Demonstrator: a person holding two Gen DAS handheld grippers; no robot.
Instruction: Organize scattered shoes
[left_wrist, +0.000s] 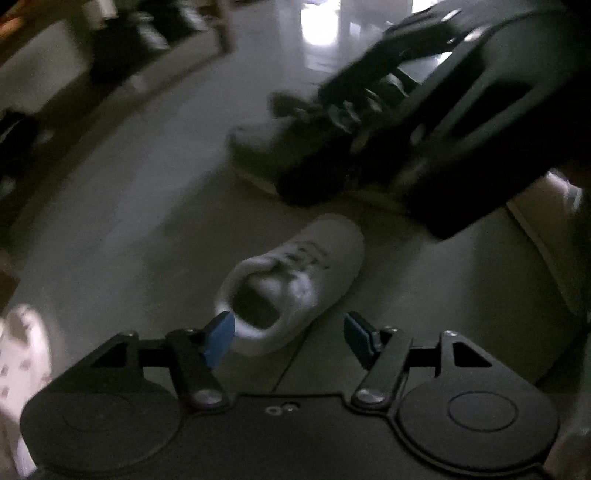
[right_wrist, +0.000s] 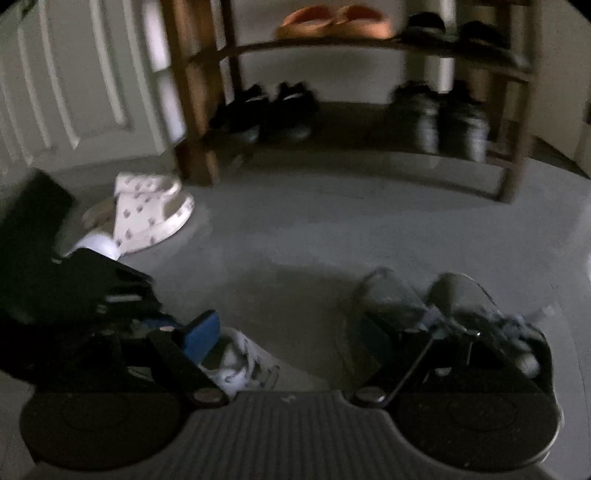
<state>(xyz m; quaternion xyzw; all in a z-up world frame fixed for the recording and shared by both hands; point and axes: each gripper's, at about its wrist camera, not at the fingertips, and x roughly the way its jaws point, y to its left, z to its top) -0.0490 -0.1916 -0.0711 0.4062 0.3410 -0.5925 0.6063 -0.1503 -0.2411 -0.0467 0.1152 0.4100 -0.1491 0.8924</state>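
Two dim, blurred fisheye views look down at a pale floor (left_wrist: 122, 236).

In the left wrist view, my left gripper (left_wrist: 290, 341) fills the bottom of the frame. Its blue-padded fingers (left_wrist: 219, 338) stand apart with nothing pressed between them. A white sneaker (left_wrist: 291, 284) lies on the floor at the centre, its heel opening near the left pad and its toe aimed toward the upper right. I cannot tell whether the pad touches the heel. At upper right my right gripper (left_wrist: 417, 122), dark and smeared, hangs over a grey sneaker (left_wrist: 258, 151). A white clog (left_wrist: 22, 354) dotted with holes sits at the lower left edge.

In the right wrist view, my right gripper (right_wrist: 291, 339) spans the bottom, its fingers (right_wrist: 201, 334) spread wide and holding nothing. A pair of grey sneakers (right_wrist: 450, 310) lies at lower right, partly under the right finger. The white sneaker (right_wrist: 243, 363) shows just behind the left finger at bottom centre. The white clog (right_wrist: 147, 210) rests at middle left, by the foot of a wooden shoe rack (right_wrist: 192, 110). On the rack, across the top of the frame, stand orange slippers (right_wrist: 332, 22), dark shoes beside them, black shoes (right_wrist: 266, 110) and grey shoes (right_wrist: 439, 122) below. A white panelled door (right_wrist: 62, 85) fills the upper left.
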